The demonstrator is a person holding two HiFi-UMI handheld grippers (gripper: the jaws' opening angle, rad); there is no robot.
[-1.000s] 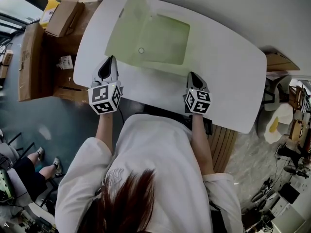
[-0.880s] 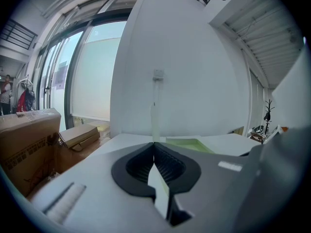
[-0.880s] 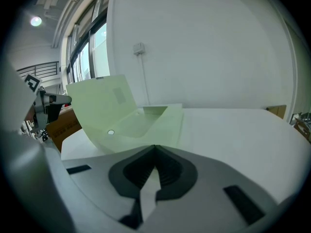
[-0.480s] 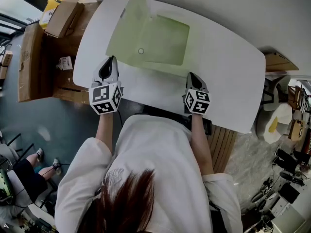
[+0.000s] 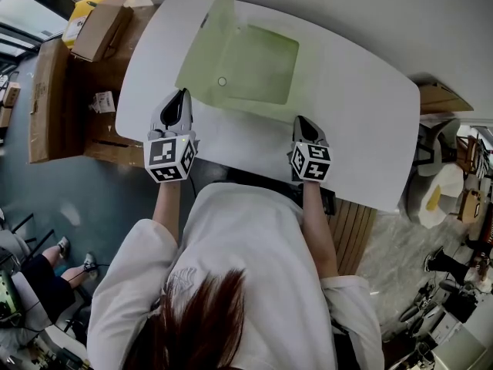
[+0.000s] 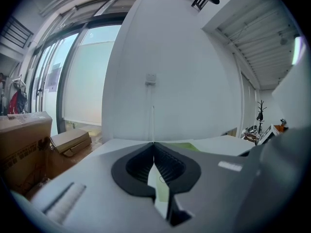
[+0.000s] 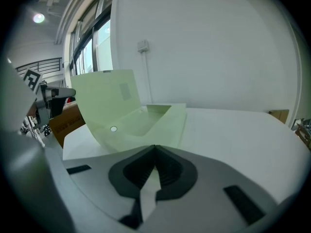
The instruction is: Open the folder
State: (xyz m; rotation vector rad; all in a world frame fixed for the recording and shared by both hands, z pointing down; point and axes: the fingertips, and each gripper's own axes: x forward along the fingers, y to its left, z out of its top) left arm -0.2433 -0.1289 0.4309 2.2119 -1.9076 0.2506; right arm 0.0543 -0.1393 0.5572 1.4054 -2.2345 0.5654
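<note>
Head view: pale green folder (image 5: 262,72) lay on the far-left part of the white table (image 5: 362,129). Its cover flap (image 5: 206,48) stood up steeply along the left side, round snap (image 5: 222,82) near the flap's lower edge. Left gripper (image 5: 182,93) was at the flap's near corner. Left gripper view had the jaws fully together, pinching the flap's thin edge, which rose straight up from the tips. Right gripper (image 5: 303,119) sat just beside the folder's near right corner, jaws closed on nothing; couldn't tell if it touched the folder. Cardboard boxes (image 5: 96,25) stood left of the table.
</note>
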